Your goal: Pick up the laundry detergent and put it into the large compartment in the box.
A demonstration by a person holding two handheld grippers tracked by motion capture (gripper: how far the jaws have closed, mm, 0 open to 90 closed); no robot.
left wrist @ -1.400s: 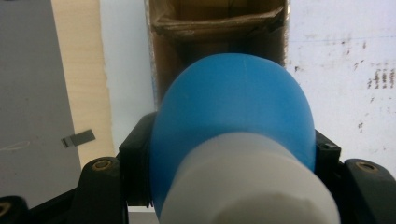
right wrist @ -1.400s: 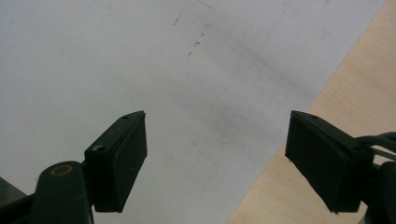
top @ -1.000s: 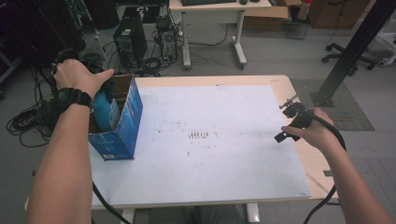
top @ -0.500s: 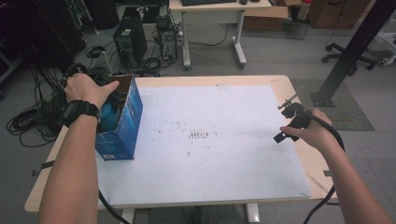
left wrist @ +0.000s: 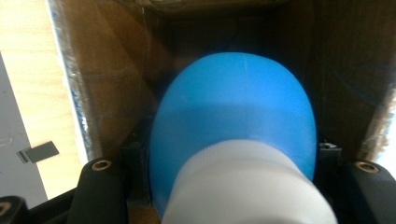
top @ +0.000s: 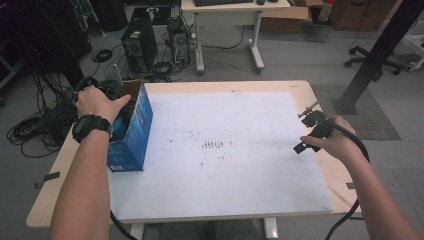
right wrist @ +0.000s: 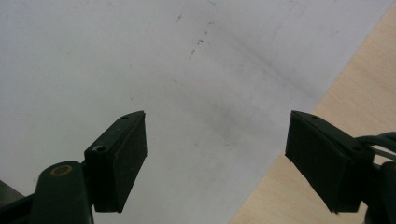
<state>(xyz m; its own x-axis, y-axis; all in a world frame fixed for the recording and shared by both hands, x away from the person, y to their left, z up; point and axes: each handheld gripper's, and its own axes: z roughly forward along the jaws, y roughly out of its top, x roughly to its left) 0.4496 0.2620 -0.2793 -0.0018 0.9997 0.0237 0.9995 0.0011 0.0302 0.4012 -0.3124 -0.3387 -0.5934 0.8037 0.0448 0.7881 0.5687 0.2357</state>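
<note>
- A blue and white bottle-like object (left wrist: pixel 233 140) is seen clamped between the two black jaws of the left gripper (left wrist: pixel 231 172); its white part lies nearest the camera and its rounded blue end points away from the jaws.
- What the object is exactly cannot be told from the left gripper view.
- The blue end is held inside an open cardboard box (left wrist: pixel 116 93), whose brown inner walls are seen to either side of the jaws and ahead of them.
- In the high view the left hand (top: pixel 97 102) is placed over the open top of the blue-sided box (top: pixel 131 135), with a black watch (top: pixel 91 126) worn on the wrist; the gripper itself is covered by the hand there.
- The right gripper (right wrist: pixel 215 163) is held with its jaws wide apart and nothing between them.
- Beneath and ahead of the right jaws a white mat (right wrist: pixel 140 70) is seen, marked with faint dark specks; under the jaw on the right of that view, the bare wooden table (right wrist: pixel 327 93) edge is seen.
- In the high view the right gripper (top: pixel 312 132) is held in the right hand (top: pixel 332 142), well apart from the box.
</note>
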